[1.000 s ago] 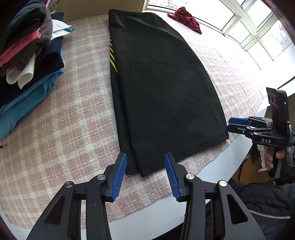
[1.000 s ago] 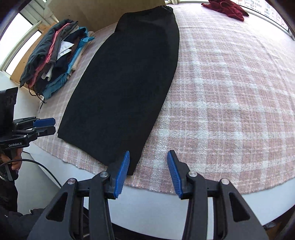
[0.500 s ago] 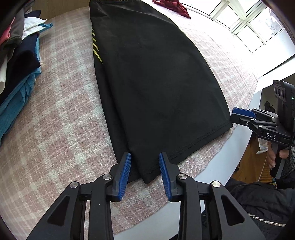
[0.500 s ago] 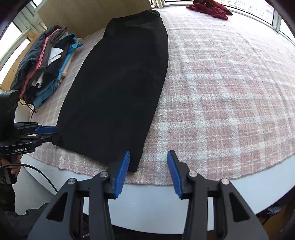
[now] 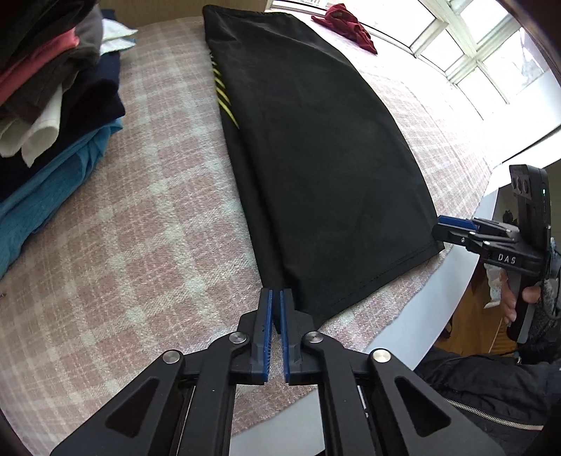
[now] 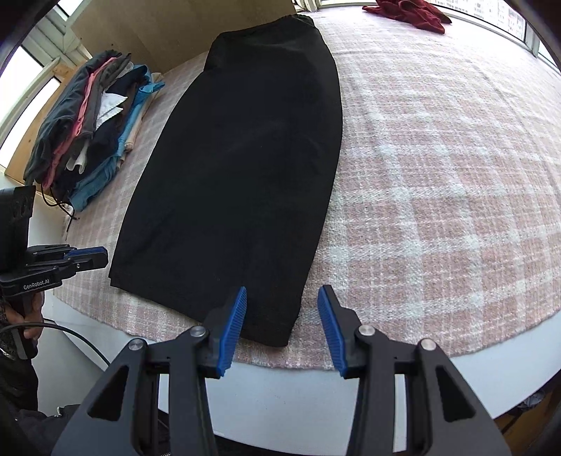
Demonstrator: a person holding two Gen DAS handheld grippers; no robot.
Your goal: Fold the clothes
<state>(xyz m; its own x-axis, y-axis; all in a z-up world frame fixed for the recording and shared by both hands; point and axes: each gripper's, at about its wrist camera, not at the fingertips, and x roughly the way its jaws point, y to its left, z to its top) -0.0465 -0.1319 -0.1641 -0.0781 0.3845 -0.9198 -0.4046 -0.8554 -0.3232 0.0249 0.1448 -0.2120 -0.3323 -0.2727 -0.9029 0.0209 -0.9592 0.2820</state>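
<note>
A long black garment (image 5: pixel 315 158) with yellow stripes at one side lies flat on the pink checked tablecloth (image 5: pixel 140 228), its hem at the near table edge. My left gripper (image 5: pixel 276 291) sits at the hem's left corner. Its jaws are closing, a narrow gap still shows between the pads, and the corner's fabric lies between the tips. My right gripper (image 6: pixel 282 288) is open just above the hem's right corner of the same garment (image 6: pixel 245 158). From the side, the right gripper (image 5: pixel 440 228) appears at that corner, and the left gripper (image 6: pixel 101 257) at the other.
A pile of folded clothes (image 5: pixel 45 115) stands on the left of the table, also visible as the pile (image 6: pixel 94 122). A dark red garment (image 5: pixel 347 26) lies crumpled at the far side by the windows. The white table rim (image 6: pixel 315 393) runs just below the hem.
My left gripper has moved onto the hem's left corner and its jaws have narrowed from wide apart to nearly together. The right gripper has edged closer to the right corner, jaws unchanged.
</note>
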